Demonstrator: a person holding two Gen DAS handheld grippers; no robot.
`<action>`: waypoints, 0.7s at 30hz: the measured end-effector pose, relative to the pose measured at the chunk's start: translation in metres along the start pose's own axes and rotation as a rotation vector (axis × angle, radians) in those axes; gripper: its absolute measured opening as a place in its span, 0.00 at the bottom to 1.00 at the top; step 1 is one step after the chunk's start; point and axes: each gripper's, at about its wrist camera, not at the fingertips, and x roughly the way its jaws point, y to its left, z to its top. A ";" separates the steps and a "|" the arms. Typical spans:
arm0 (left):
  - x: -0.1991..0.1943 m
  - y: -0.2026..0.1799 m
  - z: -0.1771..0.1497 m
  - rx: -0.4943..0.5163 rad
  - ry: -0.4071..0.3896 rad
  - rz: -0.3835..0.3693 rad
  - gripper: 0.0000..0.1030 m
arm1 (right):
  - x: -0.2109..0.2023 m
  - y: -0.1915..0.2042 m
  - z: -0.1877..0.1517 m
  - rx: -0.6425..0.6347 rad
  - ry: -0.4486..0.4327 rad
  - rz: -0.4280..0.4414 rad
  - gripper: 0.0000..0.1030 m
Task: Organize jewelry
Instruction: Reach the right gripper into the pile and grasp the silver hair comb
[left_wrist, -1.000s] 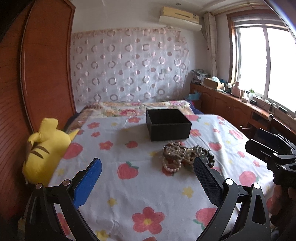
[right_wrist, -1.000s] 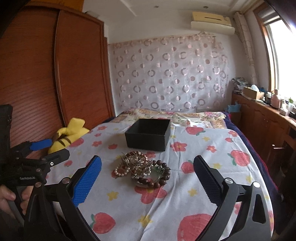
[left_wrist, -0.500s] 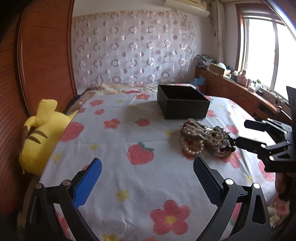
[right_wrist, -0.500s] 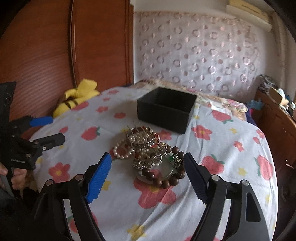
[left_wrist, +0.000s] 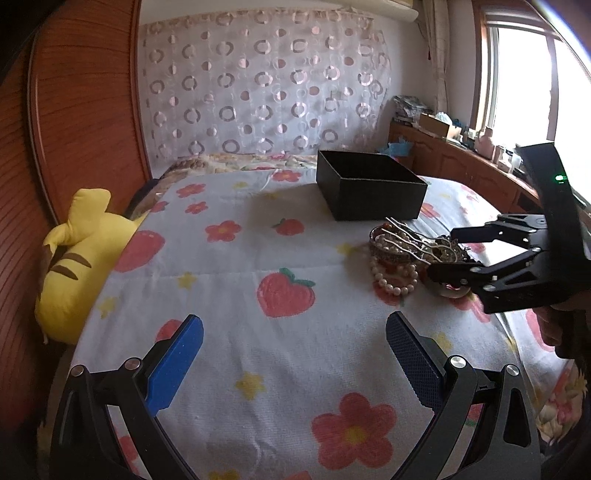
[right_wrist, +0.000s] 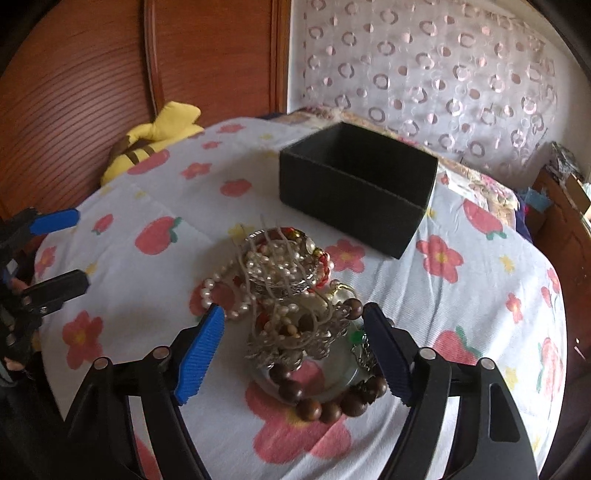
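Observation:
A tangled jewelry pile of pearls, silver pieces and a brown bead bracelet lies on the flowered bedspread. Behind it stands an open black box. My right gripper points down over the near part of the pile, its jaws closing with jewelry between them, and the blue pads stand apart from it. In the left wrist view the right gripper reaches into the jewelry pile from the right, in front of the black box. My left gripper hovers open over bare bedspread with nothing between its fingers.
A yellow plush toy lies at the bed's left edge against a wooden panel. A patterned curtain hangs behind the bed. A wooden cabinet with clutter runs under the window on the right. A hand holds the right gripper.
The right gripper has moved in over the jewelry pile, tipped downward and narrowed its jaws around it. The left gripper dipped lower at first, then held still.

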 end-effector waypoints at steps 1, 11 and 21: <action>0.000 0.000 0.000 0.000 -0.001 -0.001 0.93 | 0.003 0.000 0.000 0.000 0.006 -0.005 0.72; -0.002 0.000 0.000 -0.001 -0.003 -0.006 0.93 | -0.010 -0.002 -0.007 -0.022 -0.035 -0.045 0.57; 0.003 -0.017 0.005 0.035 0.010 -0.039 0.93 | -0.044 -0.012 -0.014 -0.008 -0.104 -0.048 0.57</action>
